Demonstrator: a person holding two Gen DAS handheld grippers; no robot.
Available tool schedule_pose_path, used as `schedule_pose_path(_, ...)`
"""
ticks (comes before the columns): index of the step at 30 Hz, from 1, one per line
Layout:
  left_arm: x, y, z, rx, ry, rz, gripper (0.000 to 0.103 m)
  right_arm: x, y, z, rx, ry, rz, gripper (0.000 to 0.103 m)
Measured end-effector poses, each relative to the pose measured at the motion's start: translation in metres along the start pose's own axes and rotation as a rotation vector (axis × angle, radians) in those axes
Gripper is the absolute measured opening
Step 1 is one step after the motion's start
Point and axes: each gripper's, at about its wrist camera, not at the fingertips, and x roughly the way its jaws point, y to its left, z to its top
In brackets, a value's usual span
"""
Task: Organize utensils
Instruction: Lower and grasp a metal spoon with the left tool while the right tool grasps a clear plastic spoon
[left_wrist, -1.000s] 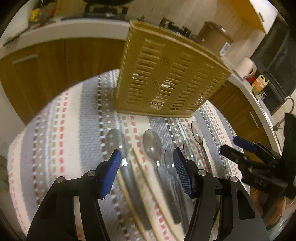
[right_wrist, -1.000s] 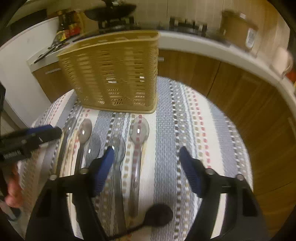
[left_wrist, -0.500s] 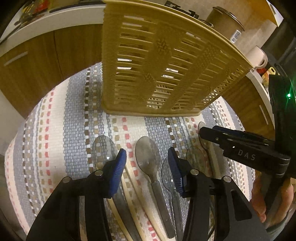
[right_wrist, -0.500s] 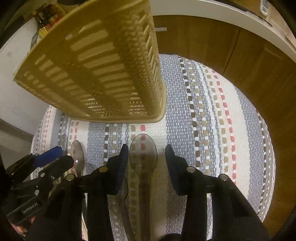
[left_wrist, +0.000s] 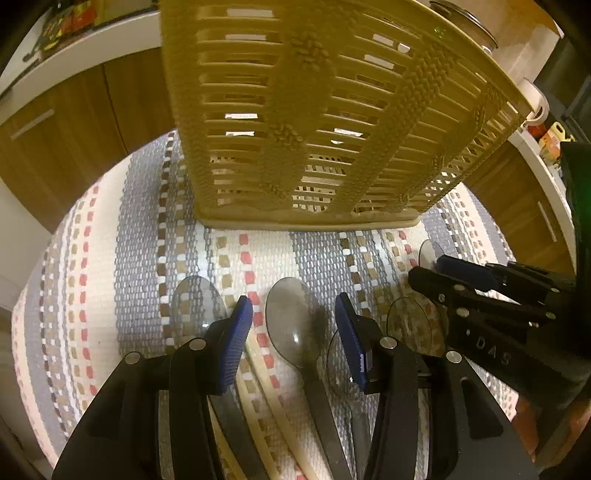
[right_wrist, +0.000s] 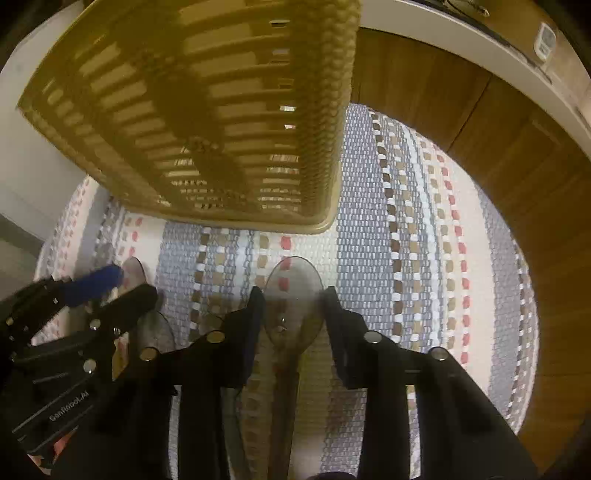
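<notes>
My right gripper (right_wrist: 293, 295) is closing around the bowl of a clear spoon (right_wrist: 294, 295) (pads right at its edges), and my left gripper (left_wrist: 293, 312) sits half-open over a grey spoon (left_wrist: 291, 325). Both spoons lie on the striped mat (left_wrist: 140, 258), just before the yellow basket (left_wrist: 314, 110).

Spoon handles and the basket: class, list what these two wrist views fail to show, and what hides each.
- Spoon handle, right wrist view: hidden under the right gripper, whose jaws are closing around the bowl.
- Grey spoon handle, left wrist view: cut off by the bottom edge, between the left gripper fingers.
- Basket contents: top cut off by the edge.
</notes>
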Motion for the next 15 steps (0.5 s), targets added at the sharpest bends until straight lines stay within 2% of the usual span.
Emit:
schedule_pose_path(4, 0.011, -0.016, 0.005, 0.016, -0.003, 0.044, 0.042, 0.001, 0.001, -0.006, -0.006, 0.008, 0.006, 0.030)
schedule_pose_path(5, 0.013, -0.019, 0.006, 0.018, -0.004, 0.057, 0.039, 0.001, 0.003, -0.007, -0.009, 0.009, 0.010, 0.030)
schedule_pose_path(6, 0.015, -0.022, 0.007, 0.021, -0.009, 0.083, 0.031, 0.002, -0.001, -0.008, -0.010, 0.009, 0.013, 0.029)
schedule_pose_path(7, 0.016, -0.023, 0.007, 0.023, -0.012, 0.097, 0.029, -0.001, -0.007, -0.008, -0.010, 0.009, 0.017, 0.029)
schedule_pose_path(12, 0.013, -0.023, 0.008, 0.001, -0.050, 0.038, 0.027, -0.018, -0.026, -0.016, 0.008, -0.039, 0.078, 0.029)
schedule_pose_path(15, -0.011, -0.025, 0.000, 0.006, -0.146, -0.026, 0.027, -0.038, -0.033, -0.026, 0.010, -0.107, 0.132, 0.029)
